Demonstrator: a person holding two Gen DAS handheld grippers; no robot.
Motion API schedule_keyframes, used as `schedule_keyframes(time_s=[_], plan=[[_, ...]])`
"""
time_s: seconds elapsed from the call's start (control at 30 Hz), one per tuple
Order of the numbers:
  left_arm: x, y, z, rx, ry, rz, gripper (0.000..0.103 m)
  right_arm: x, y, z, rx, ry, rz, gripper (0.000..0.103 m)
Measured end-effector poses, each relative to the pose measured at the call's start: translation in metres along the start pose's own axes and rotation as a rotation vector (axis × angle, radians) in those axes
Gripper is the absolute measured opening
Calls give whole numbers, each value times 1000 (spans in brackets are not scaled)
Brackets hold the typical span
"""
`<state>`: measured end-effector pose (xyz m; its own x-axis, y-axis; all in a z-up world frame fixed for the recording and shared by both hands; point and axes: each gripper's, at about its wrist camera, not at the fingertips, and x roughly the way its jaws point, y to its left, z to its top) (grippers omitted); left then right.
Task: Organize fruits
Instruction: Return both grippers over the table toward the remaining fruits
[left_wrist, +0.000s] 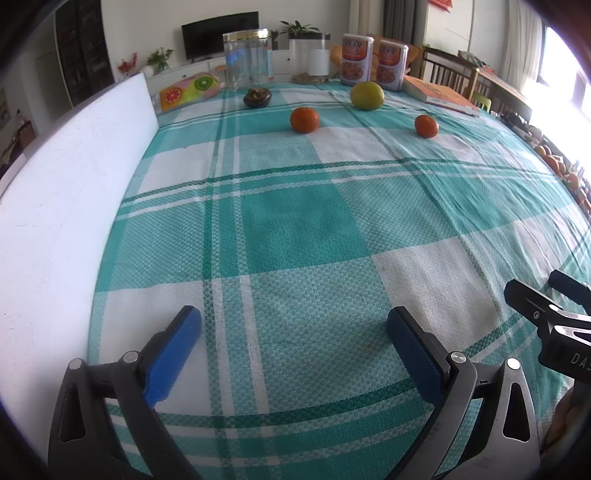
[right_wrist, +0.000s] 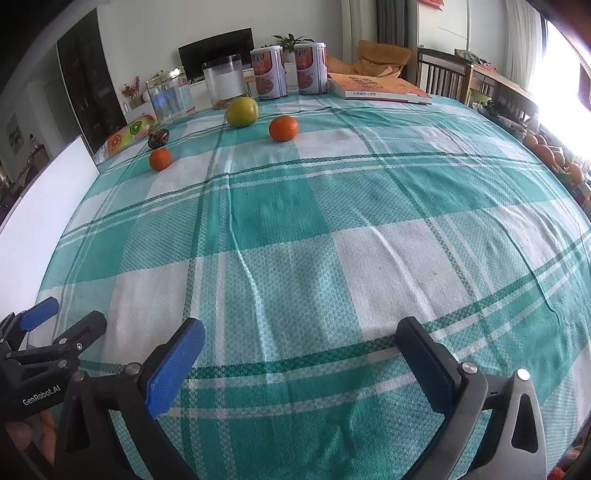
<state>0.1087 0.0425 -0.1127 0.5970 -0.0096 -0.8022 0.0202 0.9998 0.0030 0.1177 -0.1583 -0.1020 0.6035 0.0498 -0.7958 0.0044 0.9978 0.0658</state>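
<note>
Far across the bench (left_wrist: 295, 229) lie the fruits — your left claw (left_wrist: 293, 325) and right claw (right_wrist: 301, 338) both stand wide open and empty, well apart from them; the left orange (left_wrist: 304, 119) sits straight ahead of the left claw.

A woven tablecloth (left_wrist: 295, 221) in a teal, white and dark green plaid covers the table. Near its far edge sit two round bright orange tangerines (left_wrist: 304, 120) (left_wrist: 426, 126), a round yellow-green citrus fruit (left_wrist: 366, 95) and a dark brown, wrinkled fruit (left_wrist: 257, 98). Behind the yellow-green fruit stand two white tins (left_wrist: 356, 59) with orange-red labels. Left of the tablecloth lies a plain white board (left_wrist: 55, 206).
</note>
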Motion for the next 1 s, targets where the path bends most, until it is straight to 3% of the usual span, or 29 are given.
schedule_keyframes(time_s=[0.37, 0.53, 0.6, 0.73, 0.93, 0.97, 1.0], plan=[[0, 0, 0, -1, 1, -2, 102, 2, 5, 0, -29, 16, -32, 103], [1, 8, 7, -49, 32, -72, 102, 3, 6, 0, -36, 20, -39, 103], [4, 17, 20, -144, 24, -134, 102, 3, 6, 0, -37, 20, -40, 103], [25, 23, 66, -263, -3, -141, 100, 3, 6, 0, -40, 21, -41, 103], [85, 11, 136, -250, -14, -72, 95, 3, 6, 0, -40, 21, -41, 103], [94, 8, 144, -222, -13, -46, 92, 3, 6, 0, -40, 21, -41, 103], [101, 5, 152, -192, -11, -19, 80, 3, 6, 0, -41, 21, -40, 103]])
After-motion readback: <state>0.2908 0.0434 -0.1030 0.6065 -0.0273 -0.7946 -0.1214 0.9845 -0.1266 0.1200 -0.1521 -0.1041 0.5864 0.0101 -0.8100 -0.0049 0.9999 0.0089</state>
